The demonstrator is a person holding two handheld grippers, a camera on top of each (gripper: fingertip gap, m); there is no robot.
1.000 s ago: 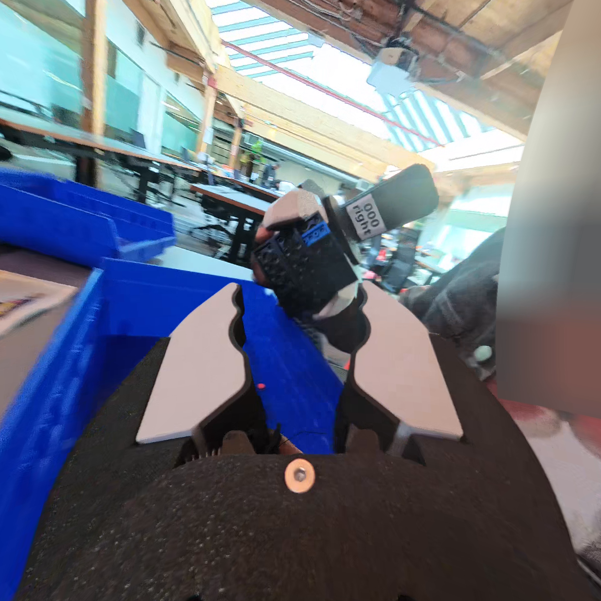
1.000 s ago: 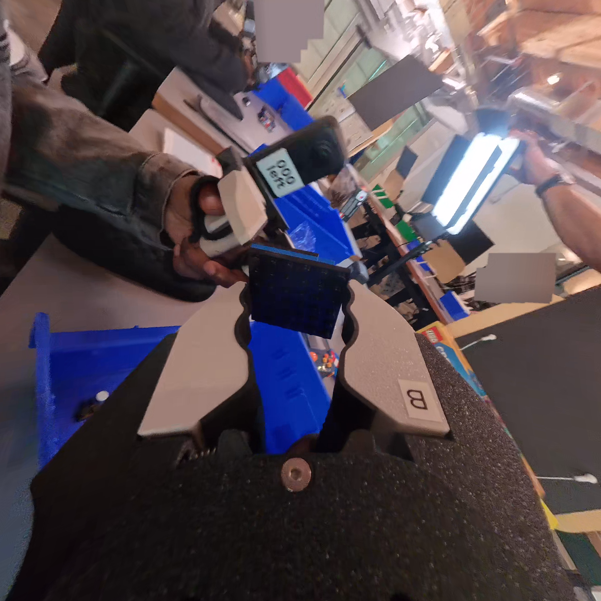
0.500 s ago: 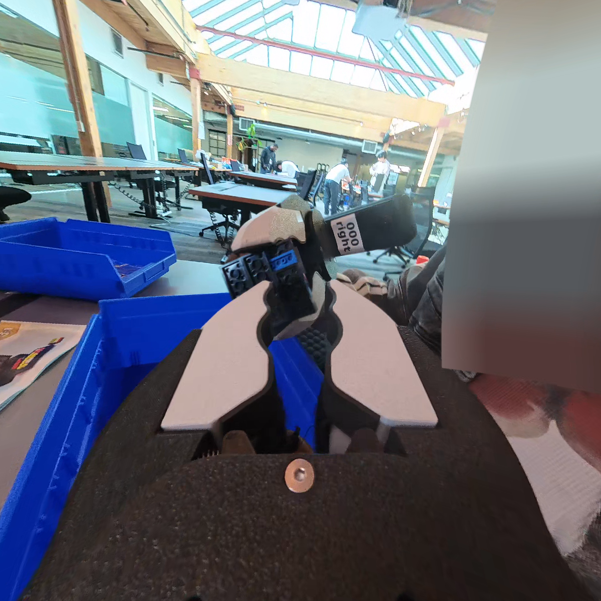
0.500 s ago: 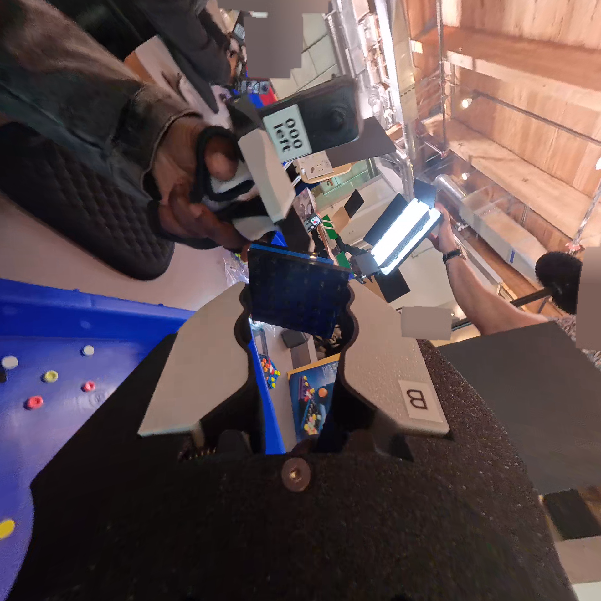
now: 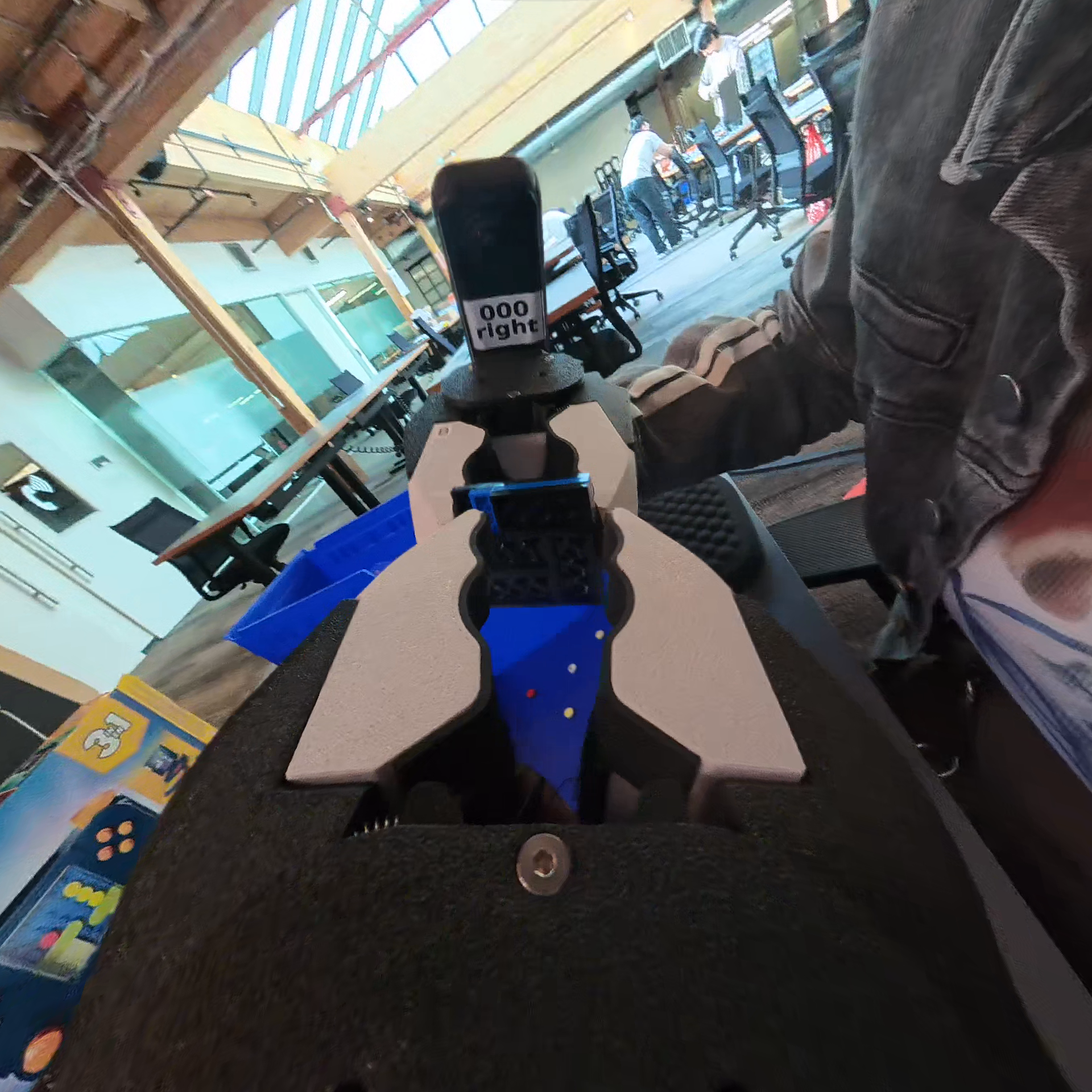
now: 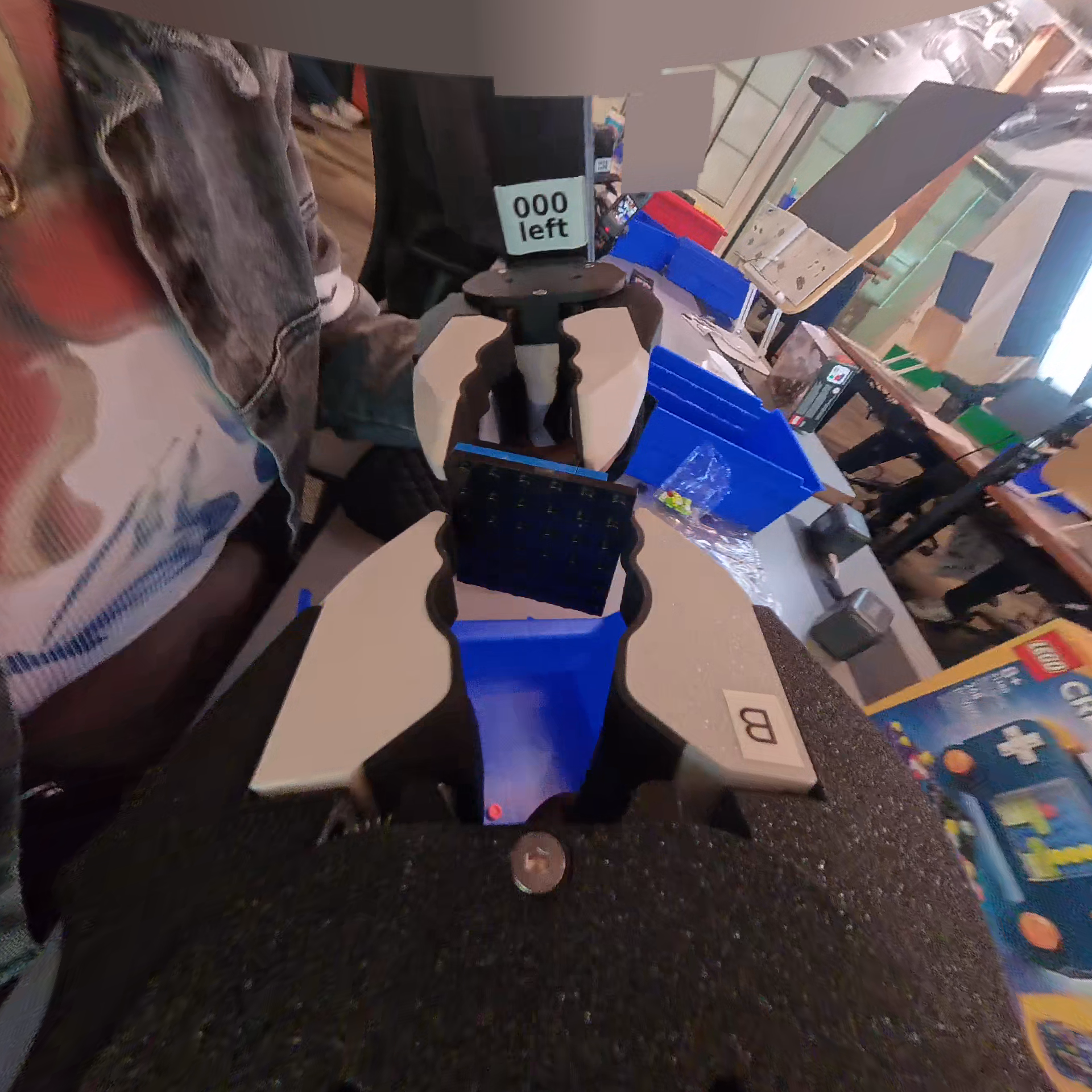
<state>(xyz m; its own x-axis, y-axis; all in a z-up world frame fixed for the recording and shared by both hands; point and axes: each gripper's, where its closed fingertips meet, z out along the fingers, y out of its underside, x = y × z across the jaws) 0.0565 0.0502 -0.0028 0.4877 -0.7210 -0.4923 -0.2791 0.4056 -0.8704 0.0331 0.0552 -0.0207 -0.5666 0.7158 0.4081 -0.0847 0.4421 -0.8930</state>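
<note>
**Two grippers meet on one brick plate**

The right gripper [image 6: 535,552] pinches a dark studded brick plate [image 6: 538,535] flat between its fingers. The left gripper [image 5: 540,552], facing it at twelve o'clock, closes on the same plate's far edge, over a blue bin [image 5: 549,679] on the bench [image 6: 827,567].

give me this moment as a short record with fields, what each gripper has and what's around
left gripper: closed on the dark blue studded brick plate
right gripper: closed on the same plate, from the opposite side
plate: held in the air between both, above the blue plastic bin
bin contents: small coloured round pieces
nearby: colourful toy box, clear plastic bag
</note>
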